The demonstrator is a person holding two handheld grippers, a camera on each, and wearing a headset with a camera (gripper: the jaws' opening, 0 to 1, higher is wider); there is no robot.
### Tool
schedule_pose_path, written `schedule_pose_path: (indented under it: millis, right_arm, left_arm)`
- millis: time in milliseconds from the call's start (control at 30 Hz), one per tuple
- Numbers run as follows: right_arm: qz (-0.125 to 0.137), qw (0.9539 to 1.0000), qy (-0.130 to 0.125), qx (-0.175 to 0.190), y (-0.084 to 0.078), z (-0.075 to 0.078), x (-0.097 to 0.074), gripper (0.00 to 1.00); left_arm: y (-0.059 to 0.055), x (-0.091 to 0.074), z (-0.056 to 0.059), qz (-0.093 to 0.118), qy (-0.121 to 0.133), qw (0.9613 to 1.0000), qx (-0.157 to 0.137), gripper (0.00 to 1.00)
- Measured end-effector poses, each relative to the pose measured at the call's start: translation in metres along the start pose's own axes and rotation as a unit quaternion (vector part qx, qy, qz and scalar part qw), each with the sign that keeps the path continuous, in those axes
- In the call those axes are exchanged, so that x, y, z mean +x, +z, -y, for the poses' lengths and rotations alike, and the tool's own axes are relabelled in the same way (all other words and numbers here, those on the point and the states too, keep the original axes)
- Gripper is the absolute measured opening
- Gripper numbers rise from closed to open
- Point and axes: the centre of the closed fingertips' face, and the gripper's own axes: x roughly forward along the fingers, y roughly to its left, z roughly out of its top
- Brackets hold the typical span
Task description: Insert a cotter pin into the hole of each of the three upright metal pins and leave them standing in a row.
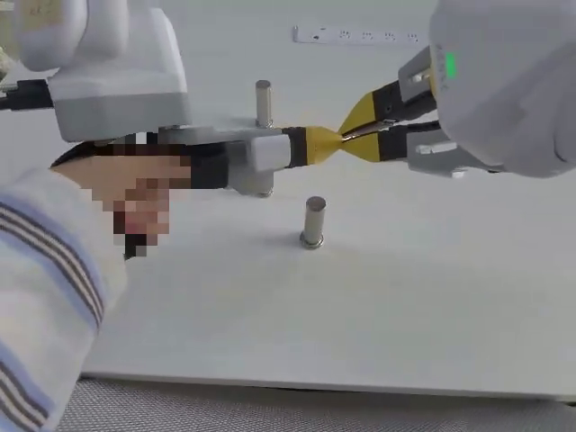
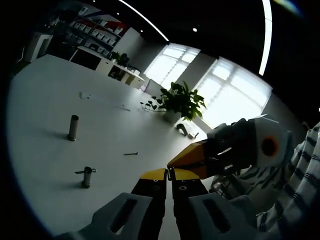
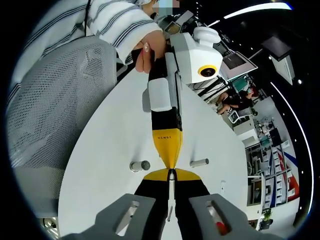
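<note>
Three metal pins stand upright on the white table: the far metal pin; the near metal pin, set apart toward the front edge; and the middle metal pin, partly hidden behind the body of the left claw.

In the left gripper view a fitted pin carries a cotter pin crosswise through its top; a bare pin stands beyond it; a loose cotter pin lies flat on the table, nearer the claws. Which of the three head-view pins these two are cannot be told.

The left claw reaches in from the left and the right claw from the right; their yellow tips meet point to point above the table, level with the gap between the far and near metal pins in the head view. Each claw has its jaws drawn together to a hairline gap. A thin dark sliver shows between the right claw's jaws, too small to identify, so what either claw has hold of cannot be told.

A hand in a striped sleeve grips the left handle; a power strip lies at the table's far side; a potted plant stands by the windows; a mesh chair stands beside the table.
</note>
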Motion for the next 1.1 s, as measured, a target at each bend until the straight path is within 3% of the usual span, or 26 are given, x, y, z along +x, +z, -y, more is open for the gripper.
schedule_pose_path:
  millis: [67,233,467,600,767,833,967,1100]
  right_arm:
    - [-0.002,1.0000,-0.003,0.002,-0.001,0.001,0.001,0.00]
    - [-0.005,0.9998,0.013,0.016,-0.002,-0.004,0.005,0.00]
    - [-0.001,0.9997,0.015,0.017,-0.002,-0.007,0.006,0.00]
    - [-0.015,0.9992,0.022,0.030,-0.011,-0.010,0.008,0.06]
    - [-0.030,0.9961,0.026,0.078,-0.024,-0.012,0.008,0.19]
    - [-0.017,0.9923,0.034,0.118,-0.024,-0.016,0.007,0.18]
    - [-0.020,0.9871,0.053,0.150,-0.031,-0.021,0.004,0.19]
    - [-0.004,0.9775,0.072,0.199,-0.032,-0.026,0.001,0.21]
  left_arm:
    - [0.001,0.000,-0.002,0.004,0.006,0.9999,-0.015,0.00]
    - [-0.004,0.001,-0.003,-0.016,0.020,0.9994,0.024,0.00]
    - [-0.004,-0.001,-0.009,-0.021,0.019,0.9991,0.030,0.00]
    - [-0.004,-0.002,-0.010,-0.023,0.021,0.9986,0.044,0.00]
    - [-0.002,-0.005,-0.013,-0.020,0.025,0.9984,0.046,0.00]
    - [-0.002,-0.005,-0.011,-0.021,0.024,0.9977,0.060,0.00]
    - [-0.003,-0.007,-0.006,-0.026,0.017,0.9938,0.107,0.00]
    - [-0.004,-0.008,0.001,-0.031,0.007,0.9869,0.158,0.00]
